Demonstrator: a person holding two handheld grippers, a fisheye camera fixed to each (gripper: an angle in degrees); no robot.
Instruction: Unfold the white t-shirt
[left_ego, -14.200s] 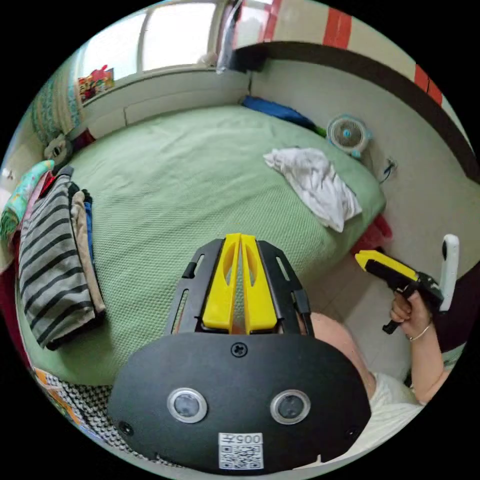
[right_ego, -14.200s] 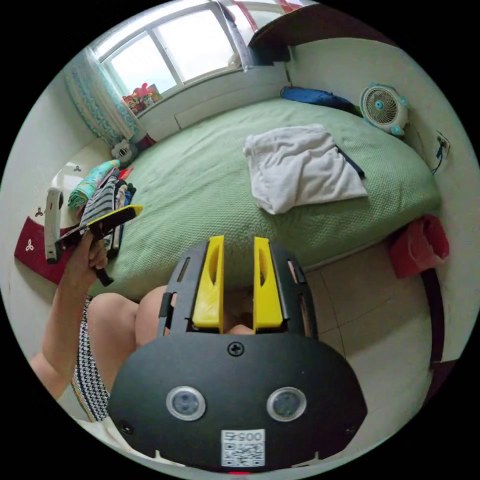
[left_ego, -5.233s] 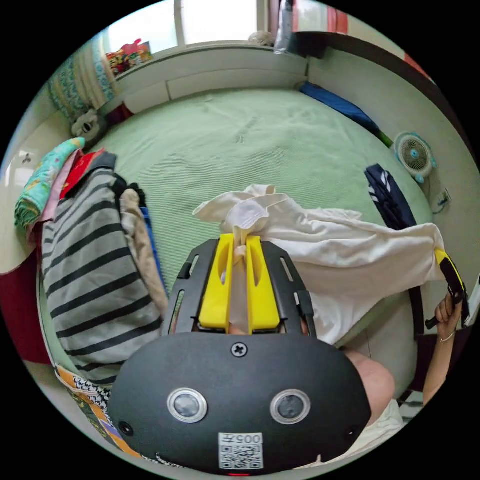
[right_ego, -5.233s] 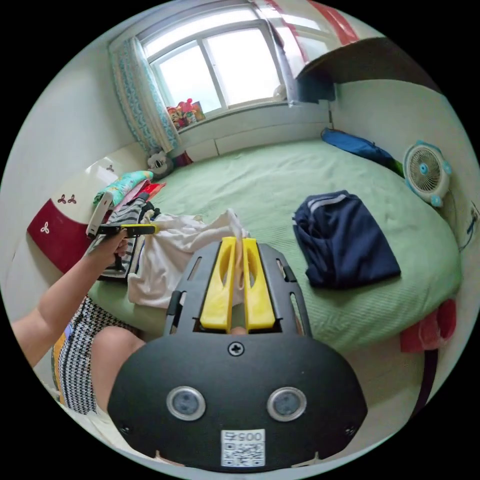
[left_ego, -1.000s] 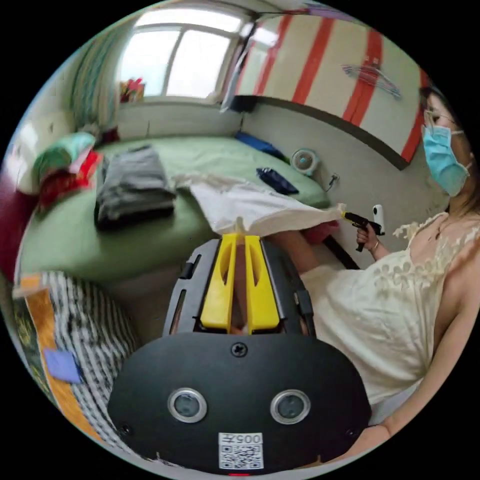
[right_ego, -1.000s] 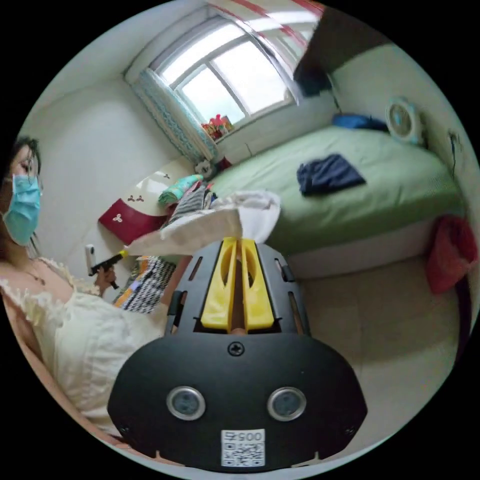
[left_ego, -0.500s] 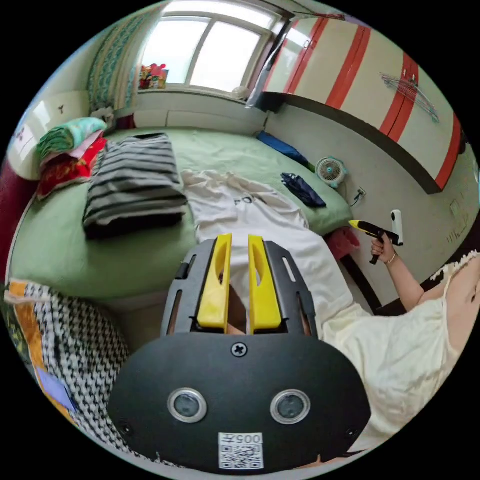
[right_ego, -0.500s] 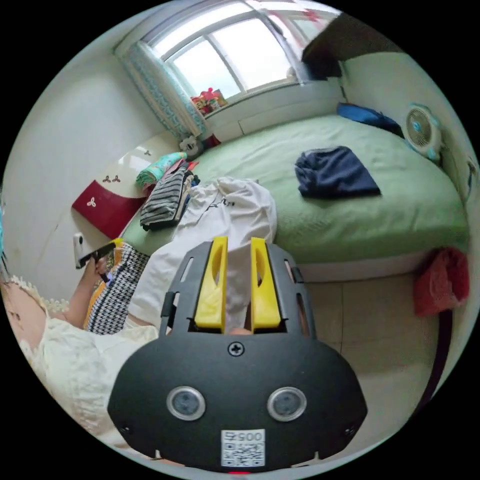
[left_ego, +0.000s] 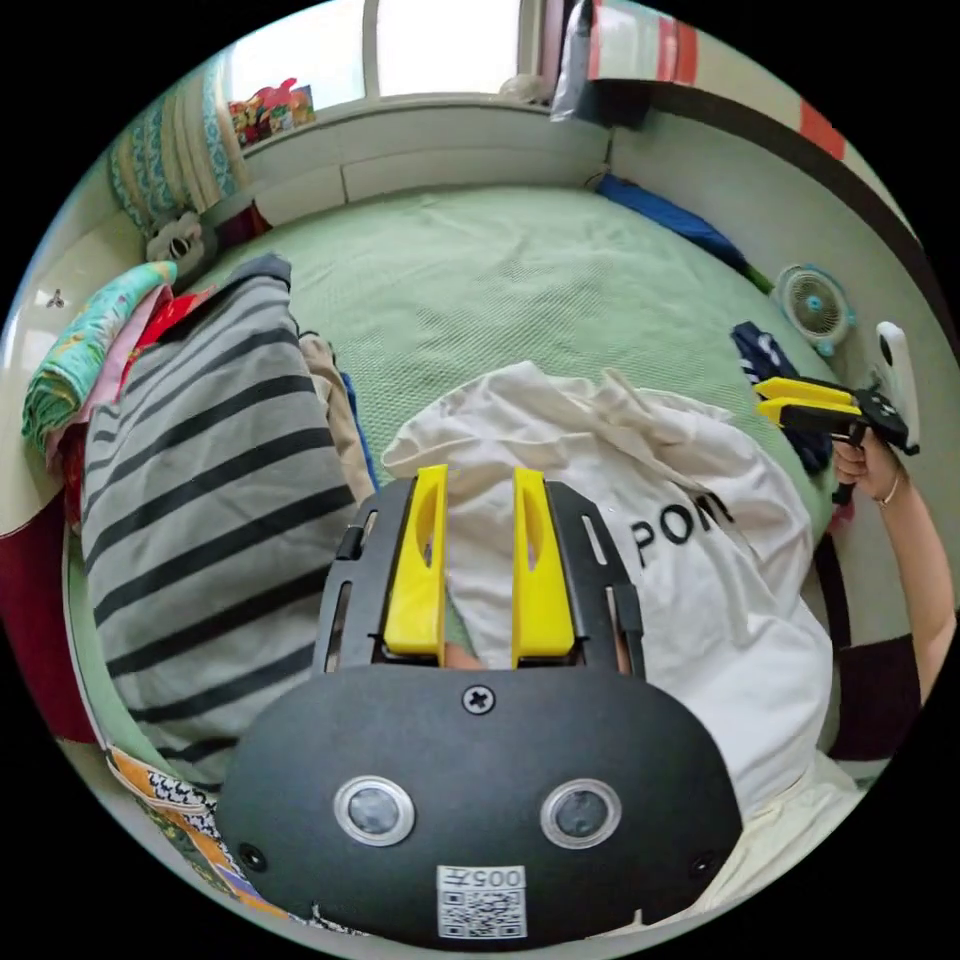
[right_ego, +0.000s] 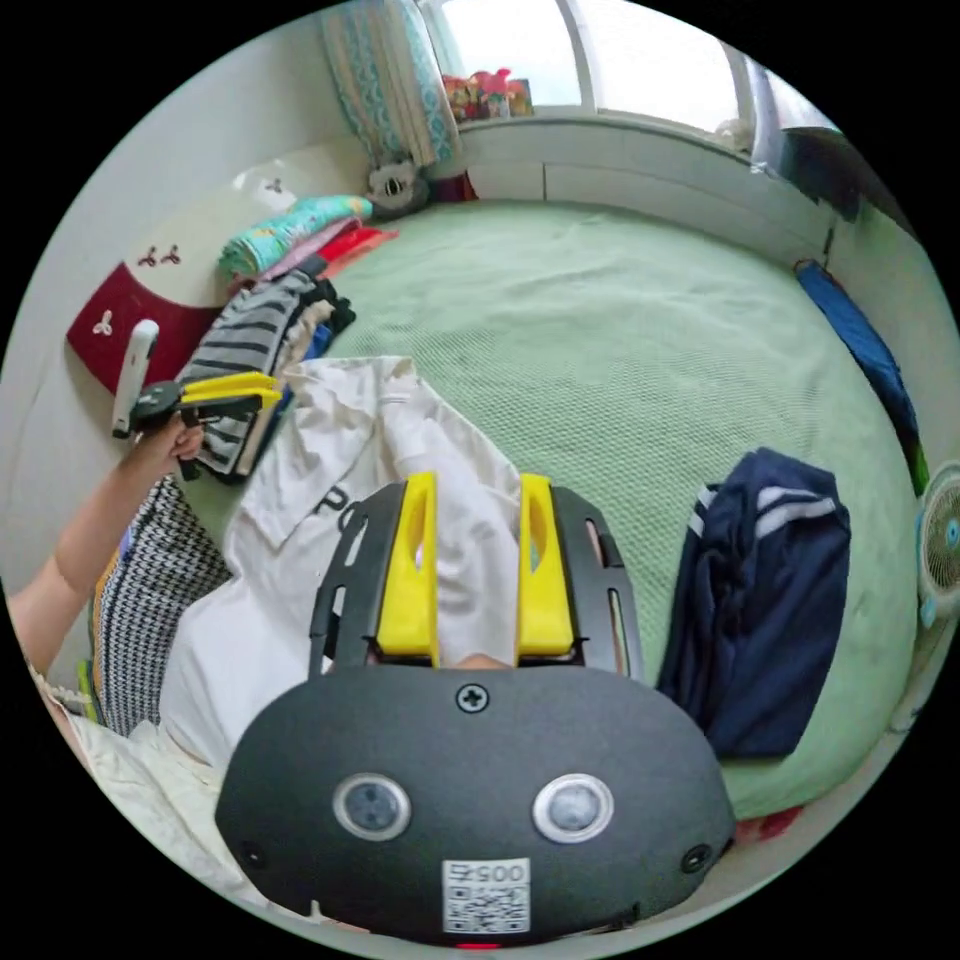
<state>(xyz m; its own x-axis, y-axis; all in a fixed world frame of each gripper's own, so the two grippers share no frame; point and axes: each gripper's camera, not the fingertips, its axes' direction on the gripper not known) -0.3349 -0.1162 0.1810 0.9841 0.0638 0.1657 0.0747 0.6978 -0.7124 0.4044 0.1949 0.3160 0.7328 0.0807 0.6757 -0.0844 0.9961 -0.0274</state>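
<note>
The white t-shirt (left_ego: 640, 520) lies spread over the near edge of the green bed (left_ego: 520, 280), filling the centre and lower right of the left gripper view, with dark printed letters showing on its front and its upper part rumpled into folds; its lower part runs off the bed's edge toward the person. The left gripper (left_ego: 478, 480) sits at the centre of that view just over the shirt's upper part, its yellow jaws parted and holding nothing, white cloth visible in the gap between them. At the right edge of the same view the right gripper (left_ego: 765, 397) is held in a hand (left_ego: 868, 465), its two yellow jaws apart and free of the cloth. In the right gripper view the shirt (right_ego: 330, 500) lies left of centre, and the right gripper (right_ego: 477, 485) hangs over it with jaws wide and nothing between them but the cloth below. At the left of this view the left gripper (right_ego: 268, 389) is carried in the other hand (right_ego: 170, 440), jaws slightly parted, just beside the shirt's upper corner. A stack of folded clothes topped by a grey striped garment (left_ego: 200, 480) lies at the left of the left gripper view, touching the shirt's edge. A folded navy garment with white stripes (right_ego: 760, 590) rests on the bed at the right of the right gripper view, apart from the shirt, and a small fan (left_ego: 812, 305) stands by the wall.
</note>
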